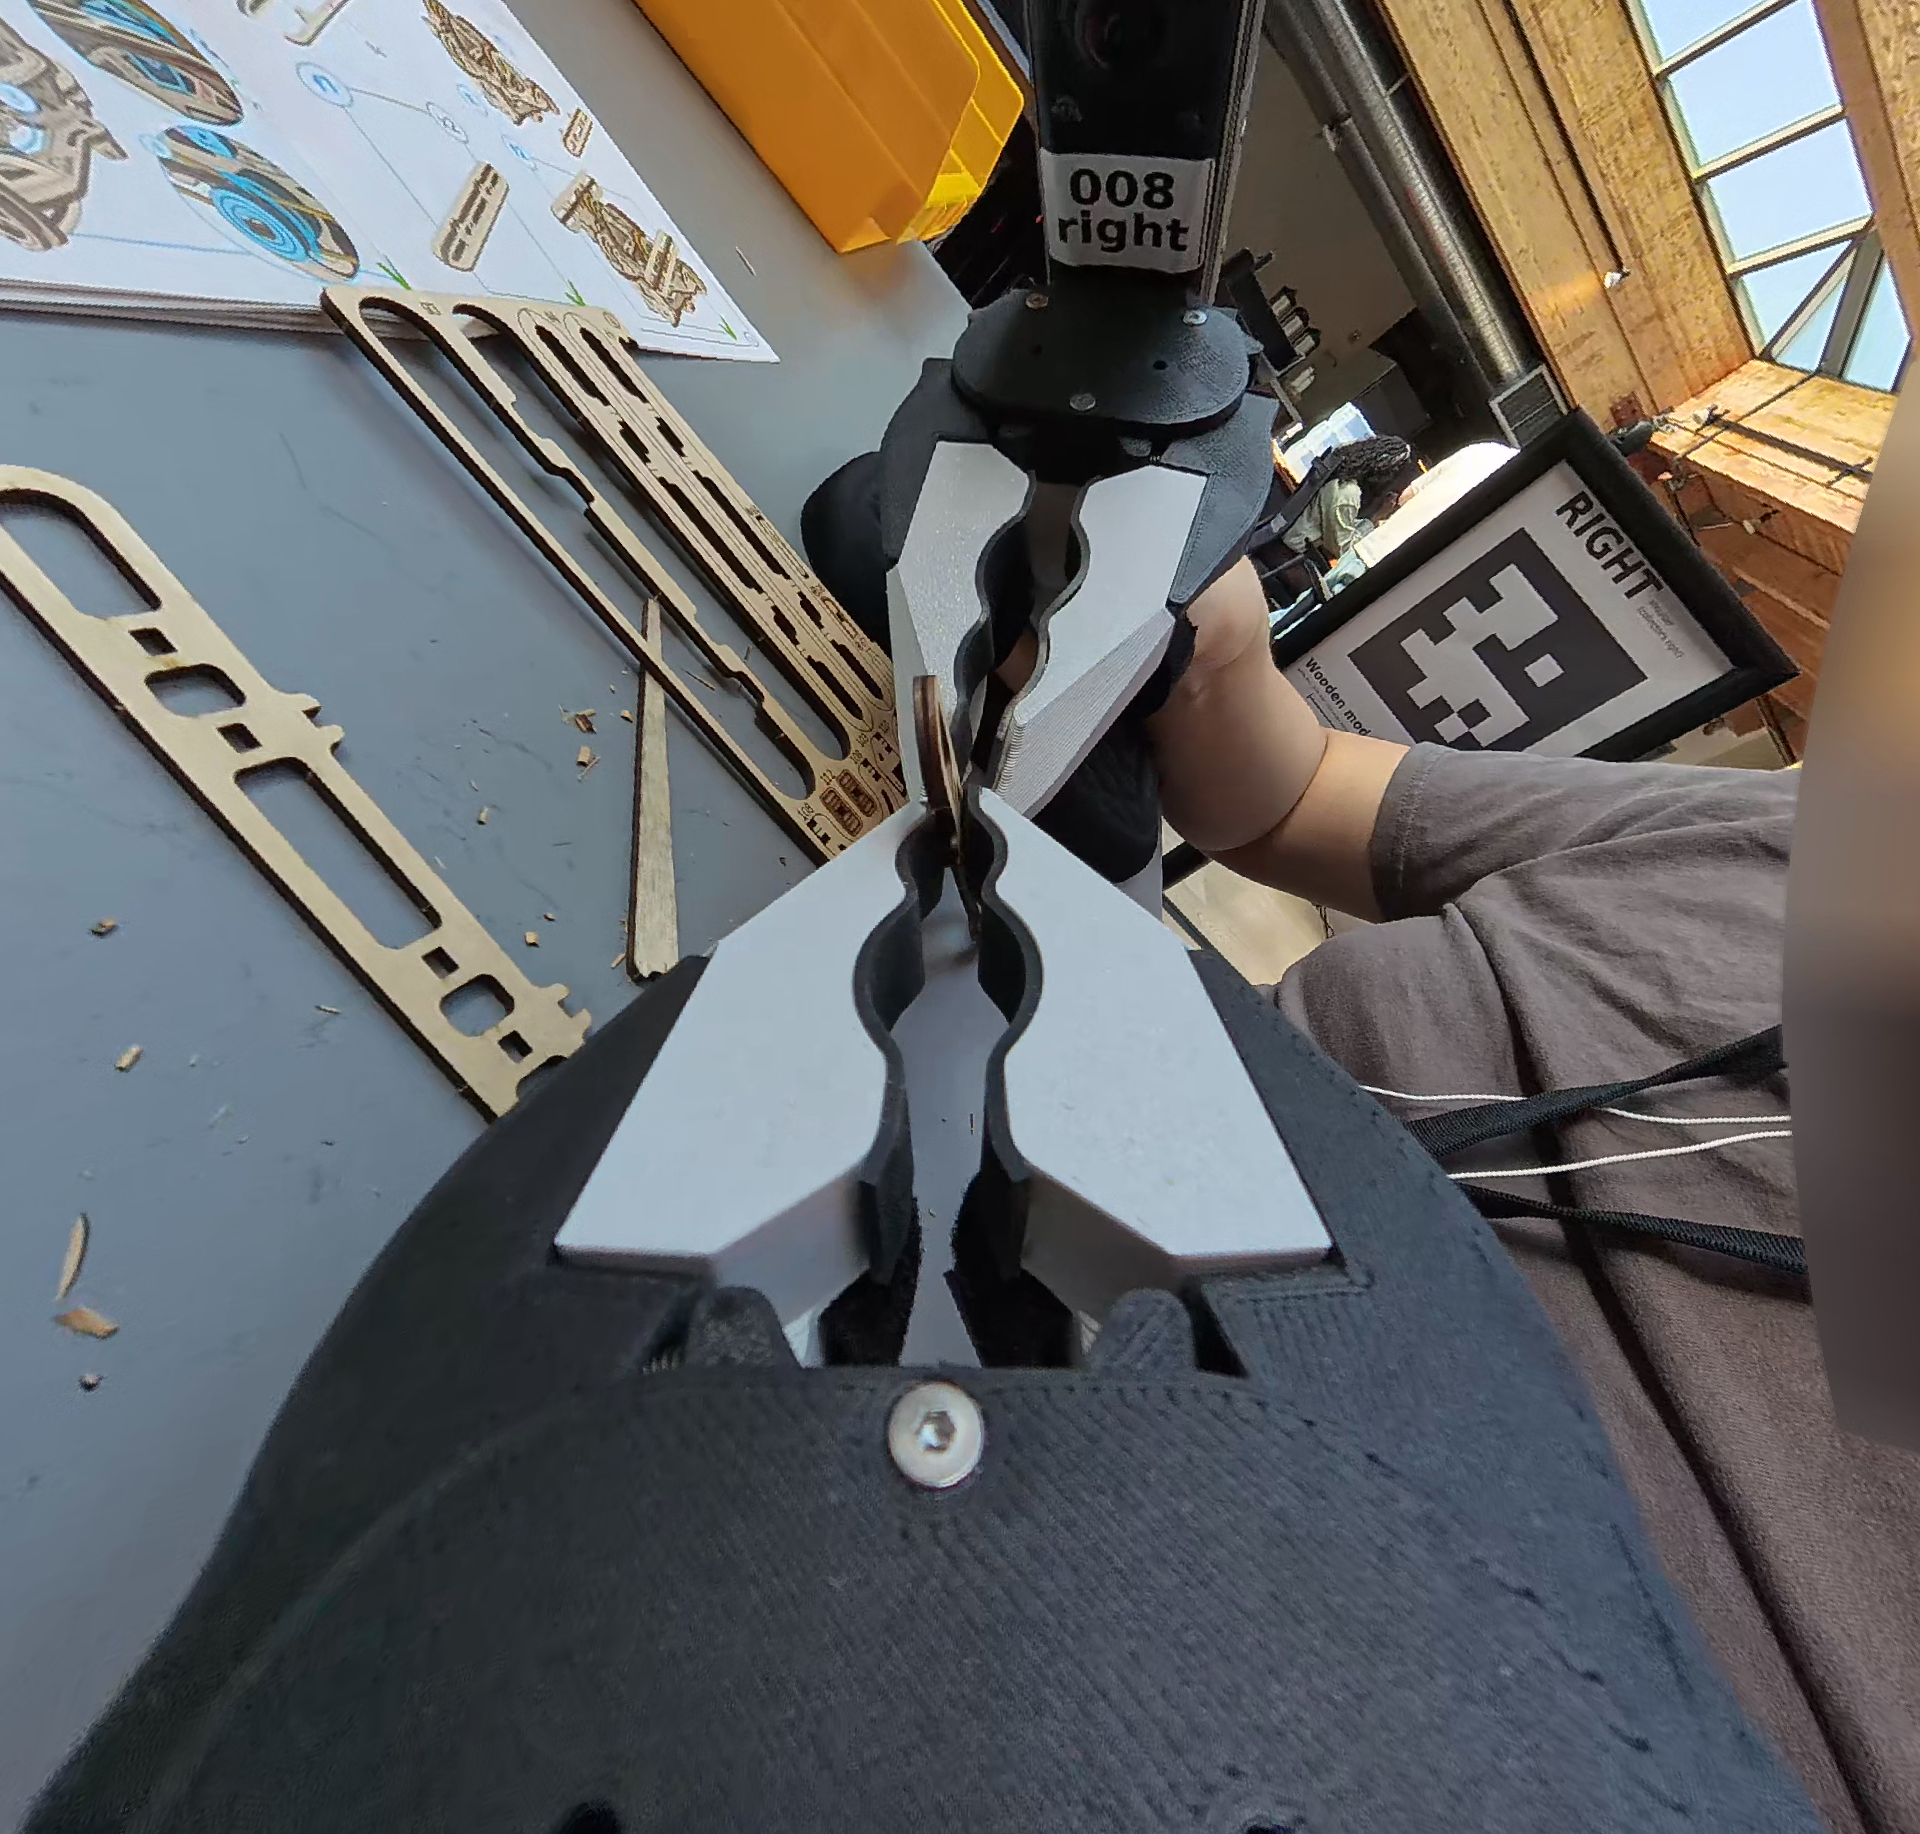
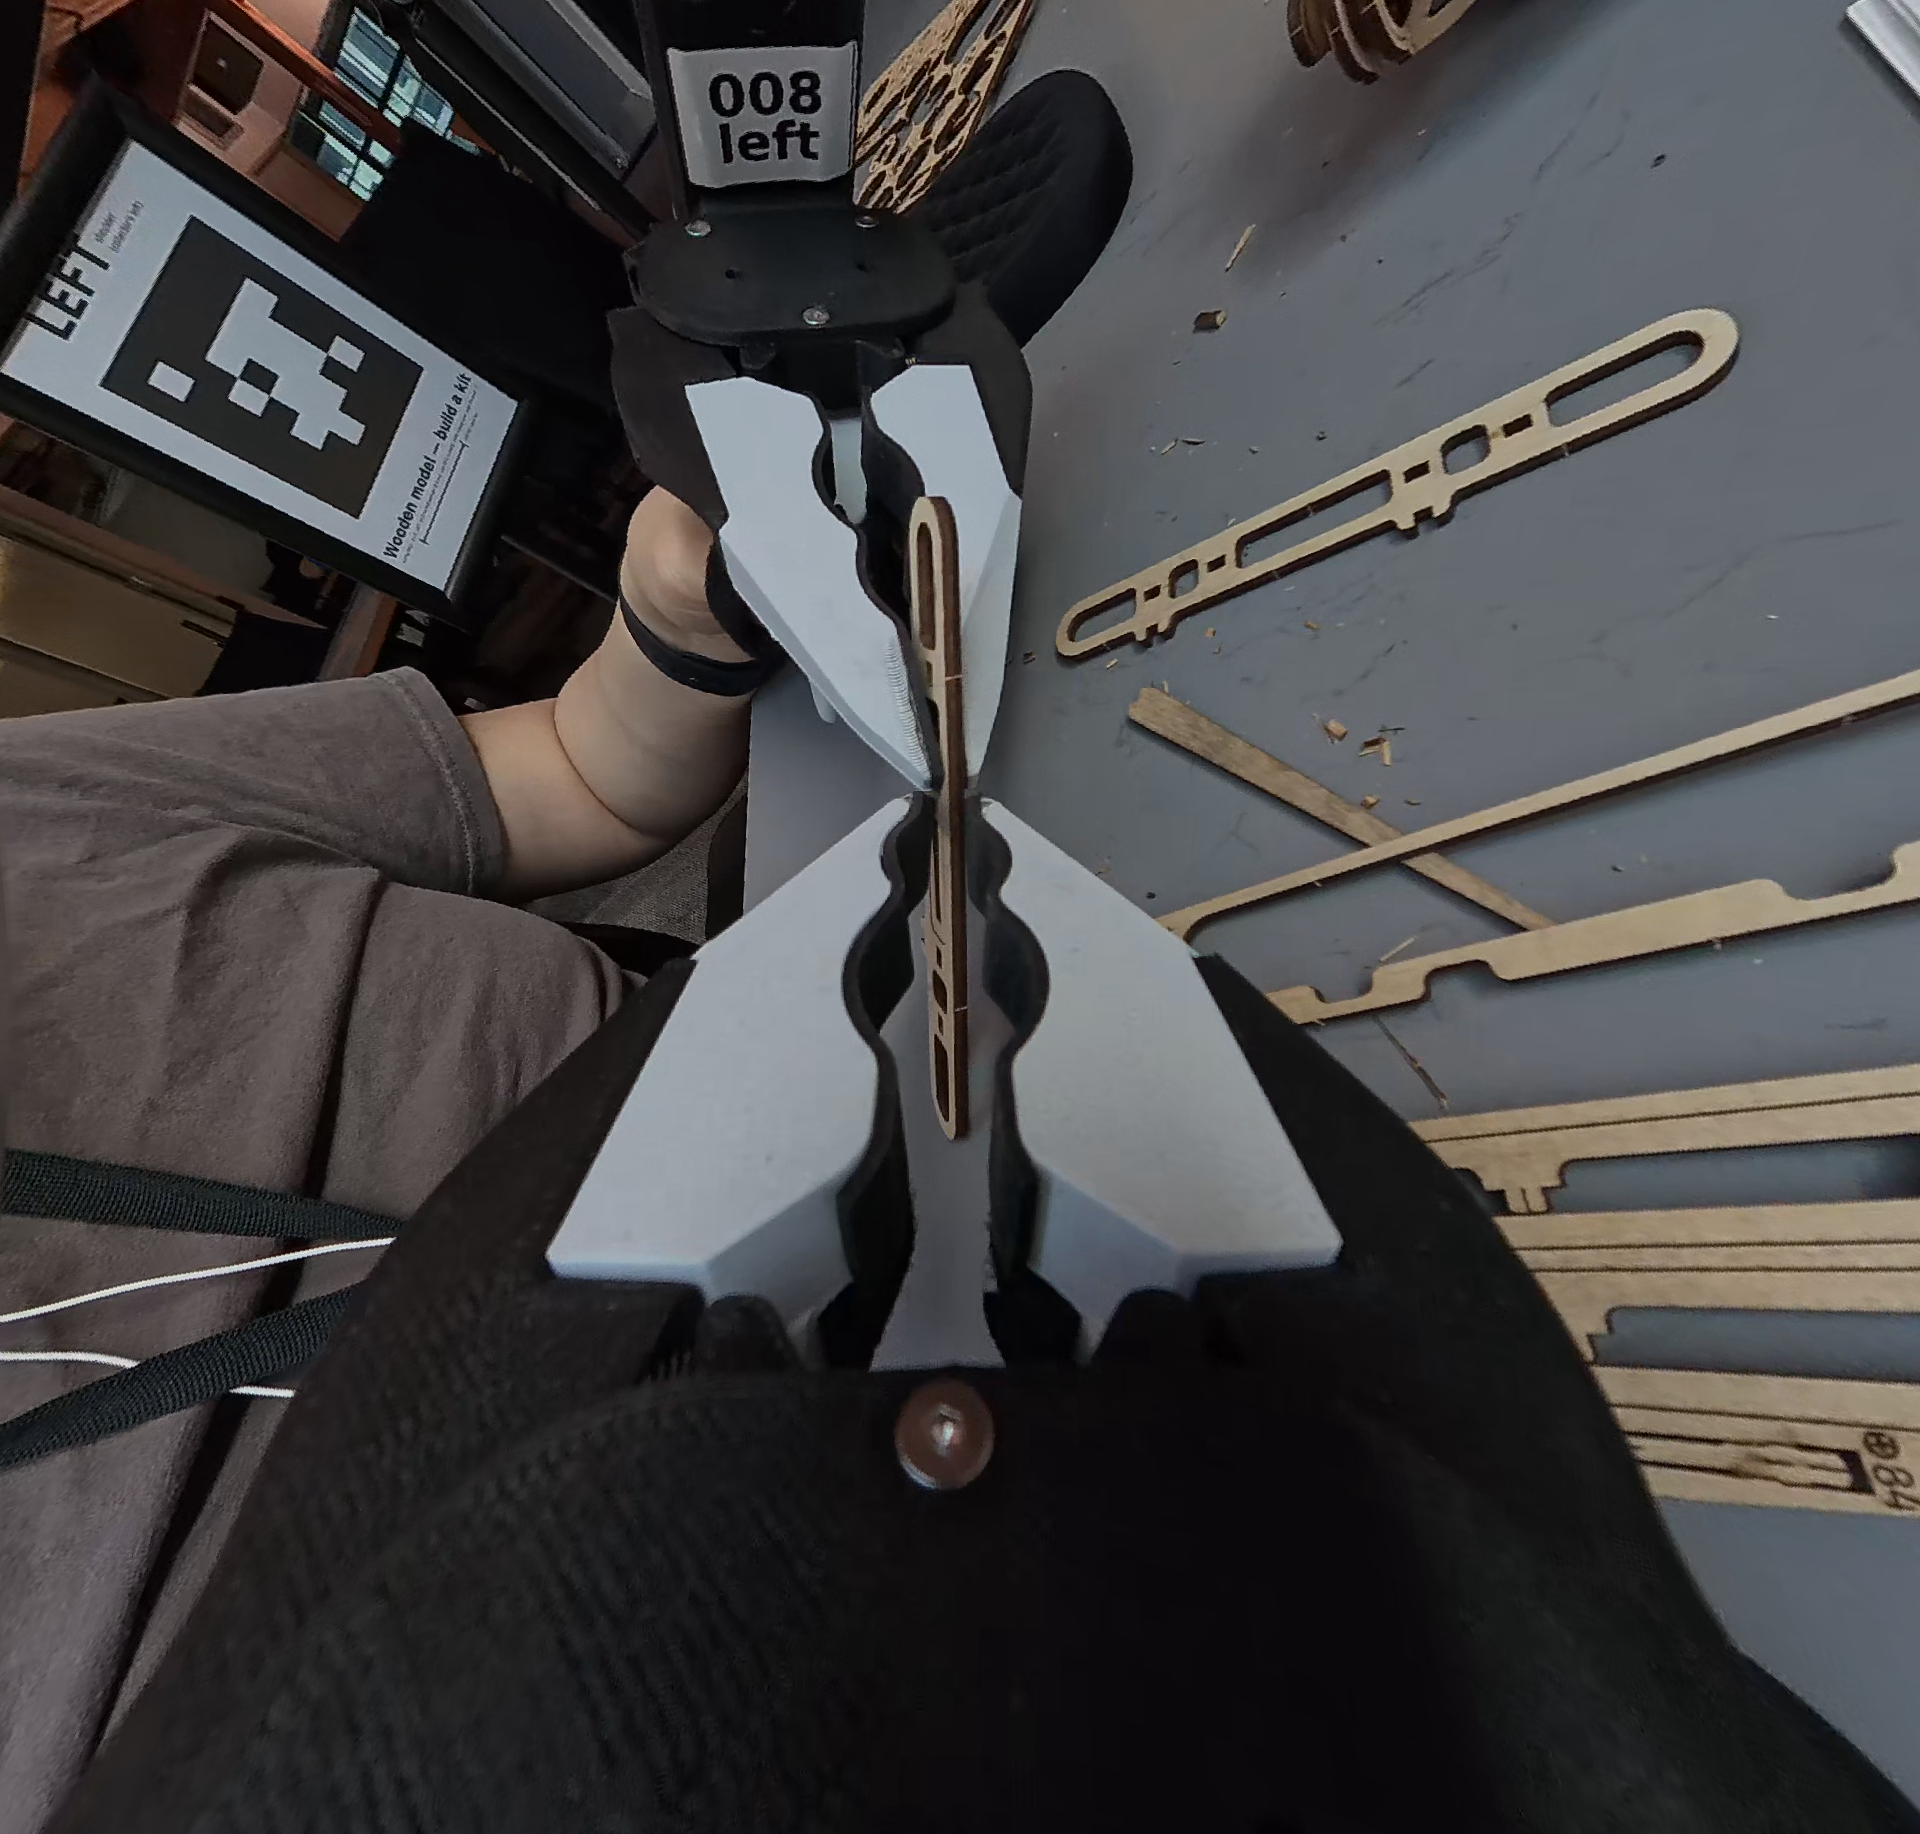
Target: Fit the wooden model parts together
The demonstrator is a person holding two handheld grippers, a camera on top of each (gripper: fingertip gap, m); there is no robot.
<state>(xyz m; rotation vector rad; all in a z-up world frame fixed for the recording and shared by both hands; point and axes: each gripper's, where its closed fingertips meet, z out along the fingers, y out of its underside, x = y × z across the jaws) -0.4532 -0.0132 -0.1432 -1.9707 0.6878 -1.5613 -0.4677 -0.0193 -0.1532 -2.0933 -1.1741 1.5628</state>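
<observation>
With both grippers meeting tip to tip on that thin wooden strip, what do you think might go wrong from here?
1. The slotted wooden strip is thin; pinched by the right gripper and the left gripper so close together, any twist might snap it.
2. Both hold it near their tips only, so it could slip and fall to the grey table.

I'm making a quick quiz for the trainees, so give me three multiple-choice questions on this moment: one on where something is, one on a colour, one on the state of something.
1. Where is the slotted wooden strip?
A. Flat on the table
B. Held on edge between the two grippers
C. Inside a bin

2. What colour are the bins at the far edge of the table?
A. Yellow
B. Green
C. White

3. How does the right gripper stand?
A. Wide open, empty
B. Shut on the strip
C. Out of view

Answers: 1 B, the right wrist view shows the strip running from the right gripper's tips into the left gripper. 2 A, the left wrist view shows yellow. 3 B, its tips pinch the strip's faces.
</observation>
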